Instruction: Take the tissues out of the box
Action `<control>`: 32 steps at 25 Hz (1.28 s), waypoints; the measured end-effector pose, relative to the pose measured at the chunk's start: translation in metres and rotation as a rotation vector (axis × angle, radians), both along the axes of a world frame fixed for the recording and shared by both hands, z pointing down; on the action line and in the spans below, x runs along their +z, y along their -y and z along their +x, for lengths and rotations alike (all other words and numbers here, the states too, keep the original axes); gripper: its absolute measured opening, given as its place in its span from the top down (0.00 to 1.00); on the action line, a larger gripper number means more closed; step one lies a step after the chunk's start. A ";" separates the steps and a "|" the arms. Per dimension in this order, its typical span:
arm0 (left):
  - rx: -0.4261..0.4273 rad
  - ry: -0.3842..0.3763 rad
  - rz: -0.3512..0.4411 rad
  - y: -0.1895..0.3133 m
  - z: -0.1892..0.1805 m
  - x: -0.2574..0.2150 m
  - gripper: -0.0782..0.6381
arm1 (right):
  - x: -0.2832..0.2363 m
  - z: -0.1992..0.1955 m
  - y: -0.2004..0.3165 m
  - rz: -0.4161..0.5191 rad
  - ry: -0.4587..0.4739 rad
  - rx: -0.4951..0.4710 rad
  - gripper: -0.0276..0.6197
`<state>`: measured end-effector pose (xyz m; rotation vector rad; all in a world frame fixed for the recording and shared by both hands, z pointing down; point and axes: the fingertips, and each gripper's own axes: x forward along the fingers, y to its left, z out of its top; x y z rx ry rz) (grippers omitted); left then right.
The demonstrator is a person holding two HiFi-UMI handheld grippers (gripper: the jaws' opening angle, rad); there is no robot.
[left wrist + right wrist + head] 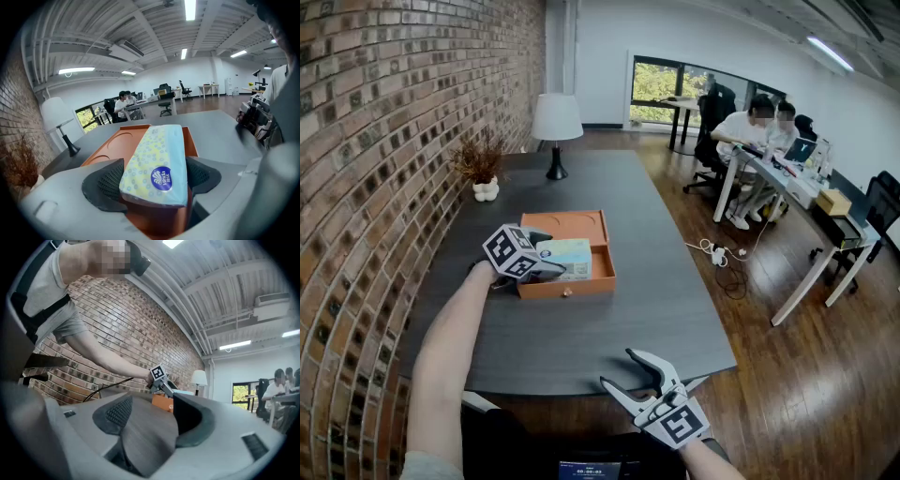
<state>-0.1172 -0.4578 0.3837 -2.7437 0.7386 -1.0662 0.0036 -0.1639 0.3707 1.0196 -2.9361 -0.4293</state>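
Observation:
A pale blue and yellow tissue pack (566, 258) (154, 159) lies in the front part of an orange open box (581, 228) (112, 147) on the dark grey table (581, 333). My left gripper (551, 265) (154, 178) reaches in from the box's left front corner. Its ribbed pads (108, 180) press both sides of the pack's near end, which sits above the box's front wall. My right gripper (621, 369) (150, 416) hovers open at the table's near edge, well short of the box, with nothing between its fingers.
A white-shaded lamp (556, 127) and a small vase with dry twigs (484, 183) stand at the table's far end. A brick wall (384, 159) runs close along the left. People sit at a white desk (769, 169) to the right; cables (717, 253) lie on the wooden floor.

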 end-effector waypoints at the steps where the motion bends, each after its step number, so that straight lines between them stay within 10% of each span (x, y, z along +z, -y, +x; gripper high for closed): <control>1: 0.001 0.002 0.018 -0.001 0.000 -0.003 0.33 | 0.001 0.001 -0.001 -0.008 -0.002 0.001 0.54; 17: 0.069 -0.217 0.281 -0.089 0.015 -0.128 0.38 | 0.000 0.001 -0.004 -0.040 0.020 -0.001 0.54; 32: 0.124 -0.422 0.273 -0.223 0.034 -0.107 0.39 | -0.011 0.011 -0.004 -0.030 0.067 0.016 0.55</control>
